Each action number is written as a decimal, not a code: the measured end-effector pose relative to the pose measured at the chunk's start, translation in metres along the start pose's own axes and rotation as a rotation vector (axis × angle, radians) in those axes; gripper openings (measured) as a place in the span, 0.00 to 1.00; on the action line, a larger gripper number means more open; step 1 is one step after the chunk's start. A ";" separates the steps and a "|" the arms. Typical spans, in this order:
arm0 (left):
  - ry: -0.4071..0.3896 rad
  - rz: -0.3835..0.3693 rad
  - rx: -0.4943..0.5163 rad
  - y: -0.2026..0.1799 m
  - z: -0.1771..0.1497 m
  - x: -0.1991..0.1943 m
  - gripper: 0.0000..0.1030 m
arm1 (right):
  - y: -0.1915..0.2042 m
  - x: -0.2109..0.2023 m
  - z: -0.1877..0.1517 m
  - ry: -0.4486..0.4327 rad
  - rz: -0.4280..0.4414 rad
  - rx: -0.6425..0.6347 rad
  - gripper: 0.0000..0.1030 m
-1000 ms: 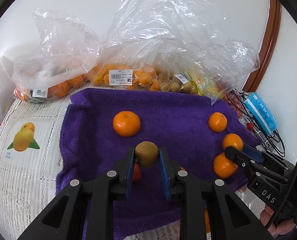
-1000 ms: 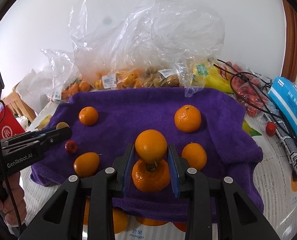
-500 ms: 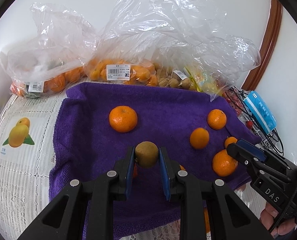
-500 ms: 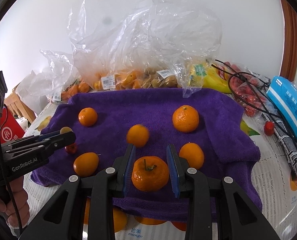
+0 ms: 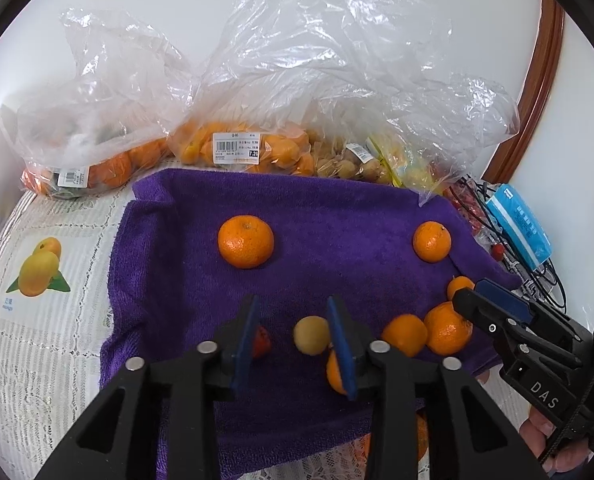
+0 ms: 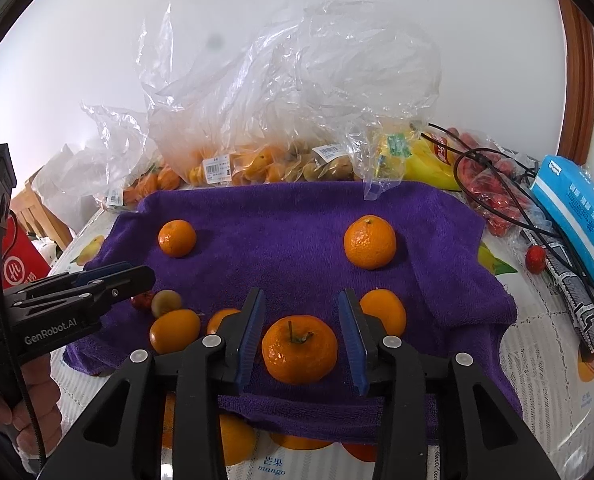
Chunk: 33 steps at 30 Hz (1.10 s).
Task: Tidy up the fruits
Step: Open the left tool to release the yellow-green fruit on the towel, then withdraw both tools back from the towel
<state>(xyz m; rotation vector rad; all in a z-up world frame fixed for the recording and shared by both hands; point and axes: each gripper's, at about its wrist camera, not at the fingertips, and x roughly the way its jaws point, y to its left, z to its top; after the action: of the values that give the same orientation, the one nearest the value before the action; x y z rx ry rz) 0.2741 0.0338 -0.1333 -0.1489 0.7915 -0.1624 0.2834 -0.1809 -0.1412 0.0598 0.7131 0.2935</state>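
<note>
While both tools hang low over the soft purple towel on the counter, their fingers are spread wide and hold nothing. The left gripper has a small round yellow-green fruit lying on the towel between its fingers, close to the right-hand one. A tiny red fruit peeks out just behind the other finger. The right gripper has a big orange mandarin with a short stem sitting between its fingers, not touching either one.

More round orange mandarins lie on the towel: two far back and well apart, and a bunch near the front edge. Clear plastic bags of fruit stand behind the towel.

What could go wrong? Round fruit rolls easily. If the left tool lifts or swings, its finger may bump the yellow-green fruit and send it into the little red one or off the front of the towel. The mandarins near the front edge sit close together, so a push on one may knock the others. Some fruit already lies under the towel's front edge, and more could drop there.
</note>
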 end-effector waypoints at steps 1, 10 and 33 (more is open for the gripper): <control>-0.002 0.001 0.001 0.000 0.000 -0.001 0.35 | 0.000 0.000 0.000 -0.001 0.000 0.000 0.39; -0.023 -0.006 0.002 -0.003 0.003 -0.009 0.39 | 0.001 -0.010 0.002 -0.037 -0.006 -0.013 0.45; -0.080 -0.006 0.072 -0.024 -0.011 -0.068 0.46 | 0.017 -0.085 -0.016 -0.059 -0.139 0.009 0.47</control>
<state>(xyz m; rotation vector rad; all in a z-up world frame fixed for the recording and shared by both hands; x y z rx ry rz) 0.2172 0.0233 -0.0893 -0.0897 0.7051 -0.1895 0.2080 -0.1901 -0.0965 0.0271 0.6565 0.1551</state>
